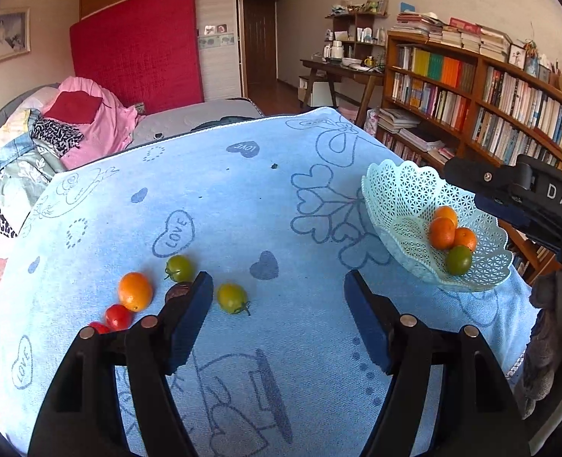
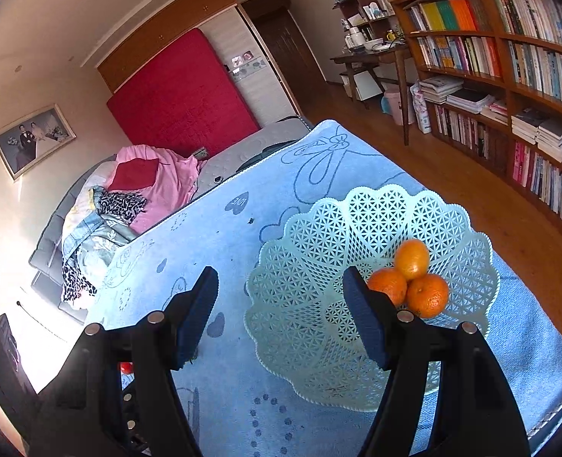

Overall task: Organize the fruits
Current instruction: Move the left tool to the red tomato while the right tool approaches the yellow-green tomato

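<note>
A pale green lattice basket (image 1: 403,198) (image 2: 319,266) stands on the right of the blue cloth. It holds three oranges (image 1: 441,233) (image 2: 427,295) and a green fruit (image 1: 458,260). Loose fruit lies on the cloth at left: an orange (image 1: 135,291), a green tomato (image 1: 179,268), a yellow-green tomato (image 1: 232,298), a dark fruit (image 1: 178,290) partly behind my left finger, and red tomatoes (image 1: 118,317). My left gripper (image 1: 279,285) is open and empty just above the cloth, beside the yellow-green tomato. My right gripper (image 2: 281,282) is open and empty over the basket's left rim.
The blue towel-like cloth (image 1: 243,198) covers the table; its far and right edges drop off. A bookshelf (image 1: 490,95) stands to the right. A bed with piled clothes (image 1: 52,137) lies beyond the far left edge. The right gripper's body (image 1: 528,198) shows above the basket.
</note>
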Motion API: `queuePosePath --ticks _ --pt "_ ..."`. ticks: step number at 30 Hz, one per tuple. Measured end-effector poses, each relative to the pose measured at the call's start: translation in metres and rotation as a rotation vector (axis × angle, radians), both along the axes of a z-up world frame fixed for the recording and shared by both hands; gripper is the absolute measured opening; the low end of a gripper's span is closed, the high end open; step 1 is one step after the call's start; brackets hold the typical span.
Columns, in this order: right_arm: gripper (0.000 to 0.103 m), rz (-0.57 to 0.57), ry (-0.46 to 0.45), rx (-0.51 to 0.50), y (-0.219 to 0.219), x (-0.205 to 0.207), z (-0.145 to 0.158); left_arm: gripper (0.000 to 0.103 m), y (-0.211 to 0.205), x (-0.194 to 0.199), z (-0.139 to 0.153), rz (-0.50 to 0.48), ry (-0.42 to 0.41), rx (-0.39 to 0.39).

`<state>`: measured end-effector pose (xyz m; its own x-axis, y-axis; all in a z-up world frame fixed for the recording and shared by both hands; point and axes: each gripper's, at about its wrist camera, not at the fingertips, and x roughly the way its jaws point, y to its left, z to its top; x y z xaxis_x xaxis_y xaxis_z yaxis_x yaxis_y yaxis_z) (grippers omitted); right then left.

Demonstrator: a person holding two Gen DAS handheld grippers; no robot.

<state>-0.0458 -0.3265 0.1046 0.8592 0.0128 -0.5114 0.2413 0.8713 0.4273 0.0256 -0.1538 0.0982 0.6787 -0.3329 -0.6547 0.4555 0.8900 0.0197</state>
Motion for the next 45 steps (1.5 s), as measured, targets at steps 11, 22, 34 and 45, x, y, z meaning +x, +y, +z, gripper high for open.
queuePosePath --ticks 11,22,34,45 --pt "0.076 0.115 -0.018 -0.118 0.052 0.007 -0.004 0.071 0.061 0.001 -0.003 0.128 -0.025 0.028" --pt "0.076 0.179 0.016 -0.157 0.082 0.016 -0.019 0.071 0.118 -0.001 -0.019 0.229 -0.011 0.066" --pt "0.076 0.257 0.034 -0.259 0.115 0.019 -0.029 0.071 0.149 0.012 -0.045 0.296 0.047 0.08" --pt "0.076 0.295 0.056 -0.241 0.123 0.022 -0.035 0.066 0.152 0.038 -0.064 0.298 0.095 0.085"
